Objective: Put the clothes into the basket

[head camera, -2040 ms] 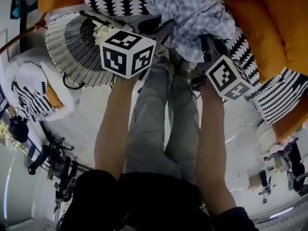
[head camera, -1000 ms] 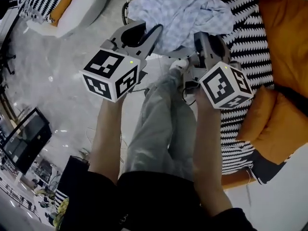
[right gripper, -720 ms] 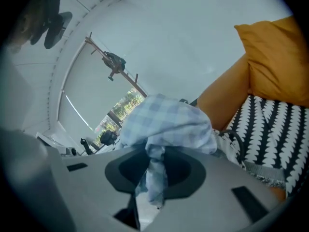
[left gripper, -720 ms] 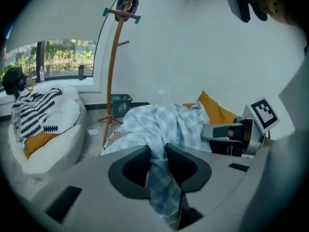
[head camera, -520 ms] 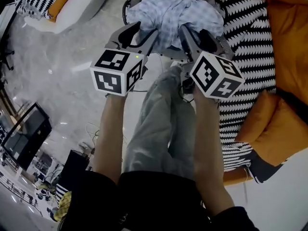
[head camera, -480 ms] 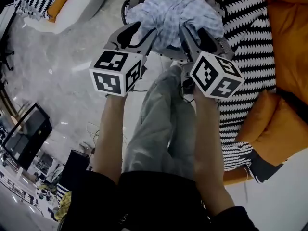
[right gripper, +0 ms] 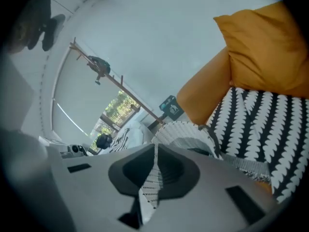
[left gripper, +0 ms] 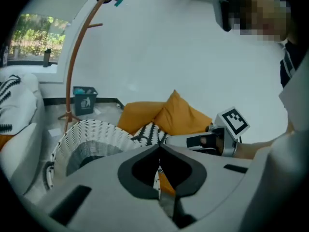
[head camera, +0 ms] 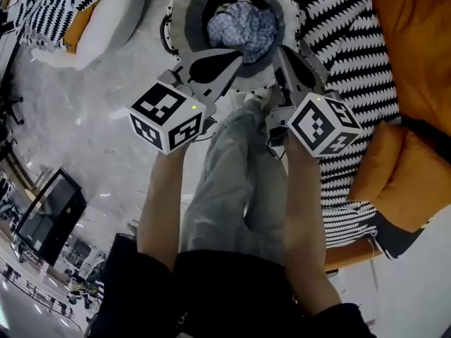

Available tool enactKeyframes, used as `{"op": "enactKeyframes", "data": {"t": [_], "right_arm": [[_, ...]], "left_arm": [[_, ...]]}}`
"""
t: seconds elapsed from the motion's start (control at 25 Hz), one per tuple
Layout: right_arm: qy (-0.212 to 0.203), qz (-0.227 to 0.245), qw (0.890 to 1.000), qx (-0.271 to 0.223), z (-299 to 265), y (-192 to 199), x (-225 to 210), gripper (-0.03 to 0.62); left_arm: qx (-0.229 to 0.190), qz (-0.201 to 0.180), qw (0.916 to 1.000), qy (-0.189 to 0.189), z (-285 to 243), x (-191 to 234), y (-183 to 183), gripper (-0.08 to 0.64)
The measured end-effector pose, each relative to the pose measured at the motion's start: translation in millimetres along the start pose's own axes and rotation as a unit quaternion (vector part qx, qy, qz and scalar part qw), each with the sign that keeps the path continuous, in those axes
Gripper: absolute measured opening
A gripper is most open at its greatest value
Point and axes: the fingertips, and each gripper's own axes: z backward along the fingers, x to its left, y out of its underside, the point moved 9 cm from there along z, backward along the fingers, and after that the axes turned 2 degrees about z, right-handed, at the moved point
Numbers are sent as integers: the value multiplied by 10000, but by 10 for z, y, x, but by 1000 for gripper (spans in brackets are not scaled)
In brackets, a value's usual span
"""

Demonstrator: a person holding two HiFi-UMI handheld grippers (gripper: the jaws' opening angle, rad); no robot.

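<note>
The light blue checked cloth lies bunched inside the round white wicker basket on the floor, with nothing holding it. My left gripper hovers just over the basket's near rim. Its jaws have just been closing and now meet with nothing between them. My right gripper is at the near right rim; its jaws have also just been closing, tips together and empty. The left gripper looks past the basket toward the right gripper. In the right gripper view the shut right gripper points at the basket.
A black-and-white patterned seat with orange cushions lies right of the basket. A white beanbag is at the upper left. The person's grey-trousered legs stand below the grippers. A wooden coat stand and a bin stand behind.
The checked cloth hung between both grippers over the basket; now it lies inside. Both pairs of jaws have let go and shut, and the grippers have dropped slightly.
</note>
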Motion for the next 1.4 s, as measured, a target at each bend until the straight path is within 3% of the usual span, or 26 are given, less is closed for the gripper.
{"op": "enactKeyframes", "data": {"t": [0.12,0.24,0.44,0.68,0.76,0.88,1.0,1.16,1.4], "right_arm": [[-126,24,9986,-509,362,-183,-28,18],[-76,-72,9957,-925,849,-301,-49,16],[731,-173,9819,-1736,1932,-547,-237,15],[1650,-289,9487,-2682,3342,-815,-182,15],[1949,-342,9274,-3174,3815,-897,-157,15],[2221,-582,8811,-4134,4490,-987,-81,15],[2480,-580,8545,-4527,5172,-957,123,15],[2881,-373,8169,-4983,5929,-915,343,14],[4212,403,7708,-4763,6925,-689,632,14]], "left_arm": [[-122,-176,9989,415,-149,-261,-169,9],[-206,-293,9934,1092,-278,-617,-314,9],[-188,-675,9768,2025,-565,-1517,-618,9],[-339,-897,9674,2345,-599,-2800,-1000,9],[-444,-1068,9549,2733,-649,-3261,-1187,9],[-630,-1306,9279,3434,-689,-3937,-1460,9],[-744,-1297,9167,3705,-510,-4579,-1532,9],[-1235,-1684,8964,3910,-266,-5252,-1705,9],[-1448,-2233,8975,3516,-165,-6116,-1736,9]]}}
